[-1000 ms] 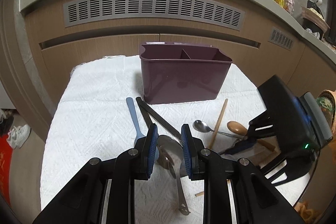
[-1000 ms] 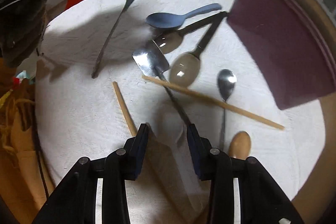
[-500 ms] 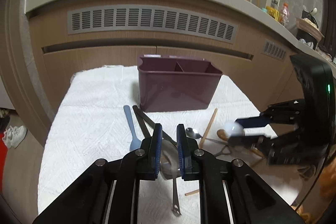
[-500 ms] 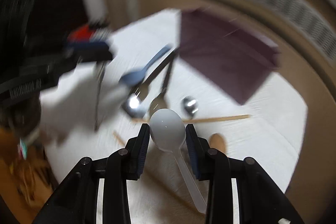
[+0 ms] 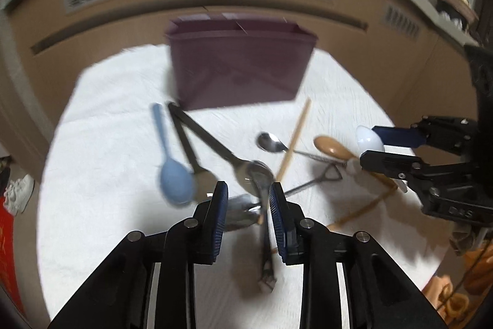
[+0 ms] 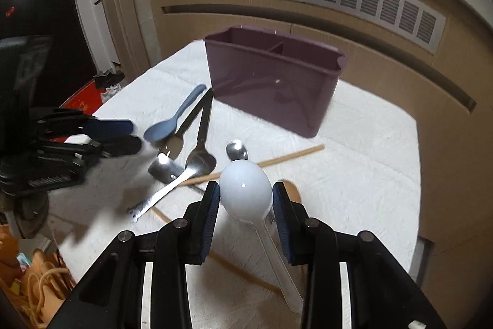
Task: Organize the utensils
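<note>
— While the left tongs (image 5: 248, 205) hung over the heap, where did the utensils lie?

— Going from the left: a blue spoon (image 5: 174, 181) lay left of the tongs, then two dark-handled spoons (image 5: 197, 141) fanned toward the maroon caddy (image 5: 240, 63). A long steel spoon (image 5: 265, 205) ran down through the gap between the fingers, close to the right one. The jaws were opening, and I could not see the pads pressing on it; the frame was blurred.

— And farther right?

— A chopstick (image 5: 295, 137), a small steel spoon (image 5: 271, 142) and a wooden spoon (image 5: 331, 145) lay on the white cloth (image 5: 101, 144) covering the counter.

— The right tongs (image 6: 246, 202)?

— Partly closed on a white plastic spoon (image 6: 246, 190), its bowl wedged between the pads, its handle trailing down toward the camera. They were raised above the cloth, with the caddy (image 6: 271, 82) standing beyond, near the far edge.
</note>
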